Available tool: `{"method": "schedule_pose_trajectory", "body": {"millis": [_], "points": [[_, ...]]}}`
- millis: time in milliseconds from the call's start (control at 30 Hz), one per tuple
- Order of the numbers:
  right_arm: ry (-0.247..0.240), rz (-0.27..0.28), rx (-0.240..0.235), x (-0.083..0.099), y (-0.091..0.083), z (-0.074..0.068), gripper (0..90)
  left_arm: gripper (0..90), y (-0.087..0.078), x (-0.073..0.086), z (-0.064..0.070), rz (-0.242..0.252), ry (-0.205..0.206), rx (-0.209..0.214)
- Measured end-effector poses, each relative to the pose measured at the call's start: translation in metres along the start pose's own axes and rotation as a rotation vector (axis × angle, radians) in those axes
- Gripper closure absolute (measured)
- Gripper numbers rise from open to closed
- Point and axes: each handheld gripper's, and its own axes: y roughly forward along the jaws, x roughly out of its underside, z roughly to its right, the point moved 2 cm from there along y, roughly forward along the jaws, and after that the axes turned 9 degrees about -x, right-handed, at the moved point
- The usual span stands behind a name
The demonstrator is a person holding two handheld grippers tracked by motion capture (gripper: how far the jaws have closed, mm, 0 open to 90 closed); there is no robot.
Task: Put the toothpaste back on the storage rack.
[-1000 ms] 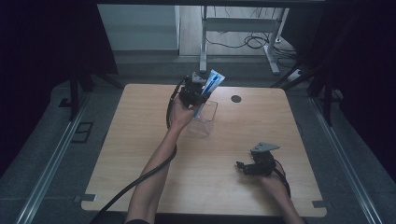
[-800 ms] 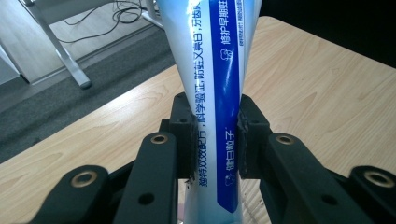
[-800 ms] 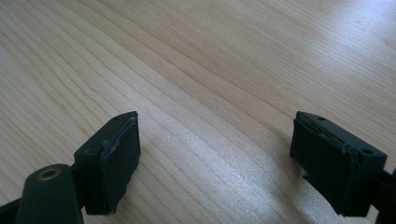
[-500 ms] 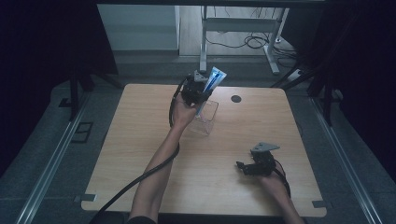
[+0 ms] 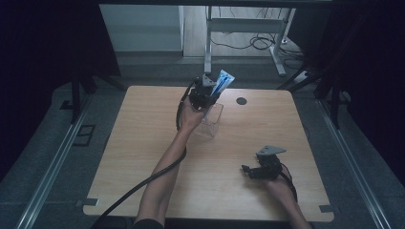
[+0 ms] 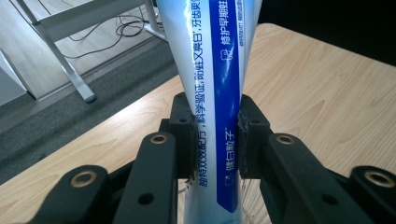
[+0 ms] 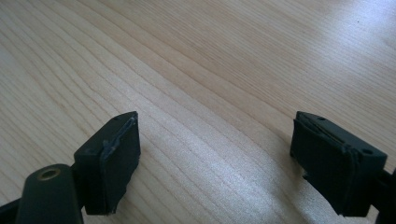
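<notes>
My left gripper is shut on a white and blue toothpaste tube above a clear plastic container at the table's far middle. In the left gripper view the tube stands squeezed between the two black pads, its printed blue stripe facing me, and my left gripper grips it at mid-length. My right gripper rests low near the table's front right, open, pointing left. In the right gripper view my right gripper has only bare wood between its wide-apart pads.
A small dark round disc lies on the wooden table right of the container. A black cable trails along the left forearm to the front edge. Beyond the far edge stand a metal frame's legs and floor cables.
The left gripper with the tube has shifted very slightly over the container. The right gripper has stayed in place.
</notes>
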Motion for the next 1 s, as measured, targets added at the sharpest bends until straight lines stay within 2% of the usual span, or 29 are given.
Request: {"method": "schedule_pose_trajectory", "body": {"millis": [433, 600, 767, 1000], "points": [[-0.003, 0.0, 0.0, 0.0, 0.0, 0.0, 16.1, 71.4, 0.005, 0.017, 0.012, -0.011, 0.052, -0.004], [-0.003, 0.0, 0.0, 0.0, 0.0, 0.0, 16.1, 70.6, 0.004, 0.022, 0.016, -0.034, 0.1, 0.004], [-0.003, -0.001, 0.0, 0.0, 0.0, 0.0, 16.1, 70.1, 0.002, 0.024, 0.018, -0.04, 0.103, 0.013], [-0.003, -0.001, 0.0, 0.0, 0.0, 0.0, 16.1, 69.3, -0.002, 0.026, 0.023, -0.071, 0.145, 0.019]]}}
